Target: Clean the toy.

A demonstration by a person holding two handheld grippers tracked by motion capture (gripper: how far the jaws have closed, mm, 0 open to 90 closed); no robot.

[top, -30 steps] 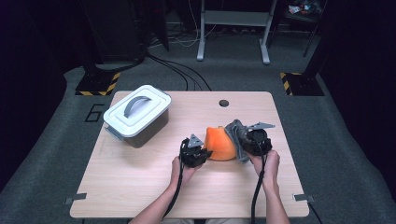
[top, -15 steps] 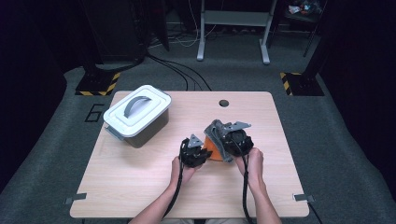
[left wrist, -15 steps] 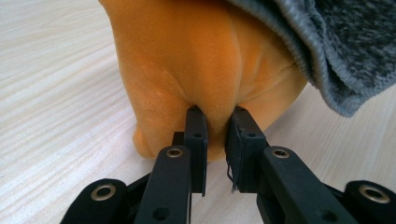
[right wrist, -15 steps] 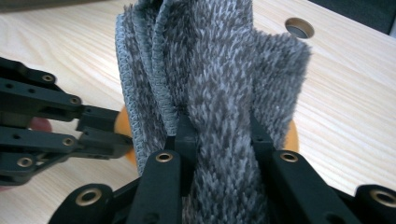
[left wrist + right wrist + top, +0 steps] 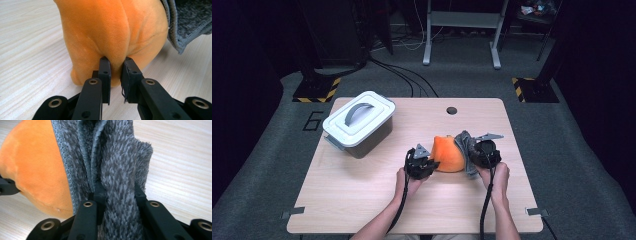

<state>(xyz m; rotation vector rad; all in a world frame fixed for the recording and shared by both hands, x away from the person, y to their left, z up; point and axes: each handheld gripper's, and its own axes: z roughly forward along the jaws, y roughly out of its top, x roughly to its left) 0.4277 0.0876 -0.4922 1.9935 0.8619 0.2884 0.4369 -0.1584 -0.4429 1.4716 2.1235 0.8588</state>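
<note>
An orange plush toy (image 5: 447, 154) stands on the wooden table (image 5: 362, 200) near its middle, with a grey fleecy cloth (image 5: 464, 142) draped against its right side. My left gripper (image 5: 421, 164) is at the toy's left; in the left gripper view its jaws pinch a fold of the orange plush (image 5: 112, 37), with the left gripper (image 5: 115, 70) shut on it. My right gripper (image 5: 482, 152) is at the toy's right. In the right gripper view the right gripper (image 5: 117, 192) is shut on a thick fold of the grey cloth (image 5: 117, 170), and the orange plush (image 5: 32, 170) bulges at the left.
A grey plastic box with a white handled lid (image 5: 359, 122) sits at the table's back left. A round cable hole (image 5: 451, 110) lies near the far edge. Dark floor, cables and stand legs lie beyond the table.
My right gripper first swung in towards the toy, then back out to the right with the grey cloth. The left gripper and the orange toy stayed put.
</note>
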